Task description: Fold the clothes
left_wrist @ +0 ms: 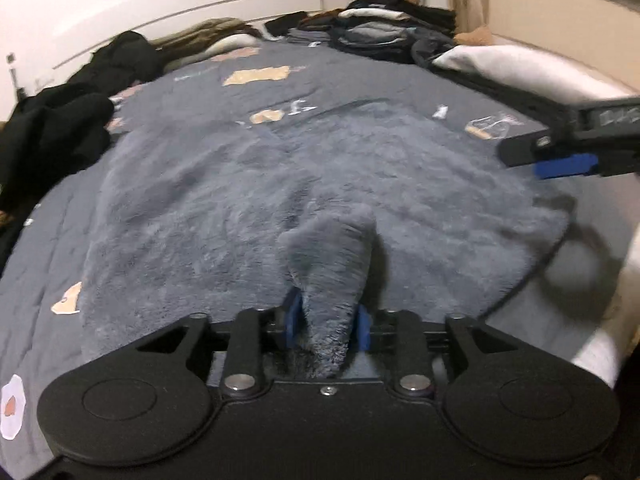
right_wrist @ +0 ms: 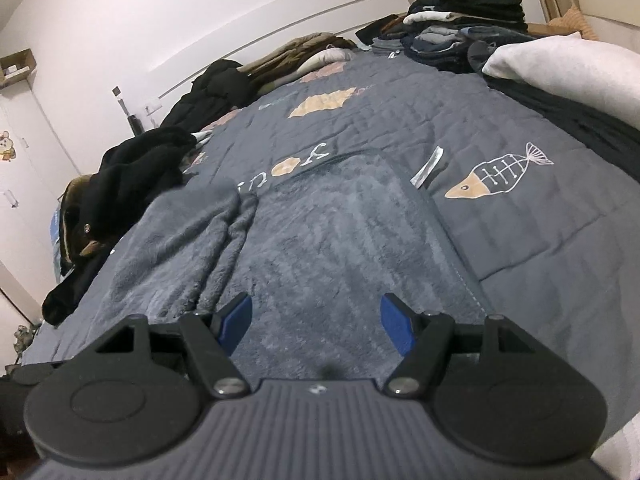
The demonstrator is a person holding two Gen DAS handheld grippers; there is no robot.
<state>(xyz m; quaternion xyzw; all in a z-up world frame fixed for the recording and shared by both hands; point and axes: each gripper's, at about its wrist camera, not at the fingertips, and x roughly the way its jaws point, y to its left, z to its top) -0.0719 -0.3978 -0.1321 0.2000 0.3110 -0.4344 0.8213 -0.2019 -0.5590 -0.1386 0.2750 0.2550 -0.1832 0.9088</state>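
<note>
A grey fleece garment (left_wrist: 240,200) lies spread flat on the bed's grey quilt (left_wrist: 304,76). My left gripper (left_wrist: 326,322) is shut on a pinched-up fold of the fleece at its near edge. My right gripper (right_wrist: 316,320) is open and empty, hovering low over the same fleece garment (right_wrist: 320,232) near its right hem. The right gripper also shows in the left wrist view (left_wrist: 560,152), at the far right above the garment's edge. A bunched sleeve or fold (right_wrist: 216,232) lies on the garment's left part.
Black and brown clothes (right_wrist: 132,168) are heaped along the bed's left side. A stack of folded clothes (right_wrist: 452,32) sits at the far right corner. A white pillow (right_wrist: 568,68) lies on the right. The white headboard (left_wrist: 160,4) stands behind.
</note>
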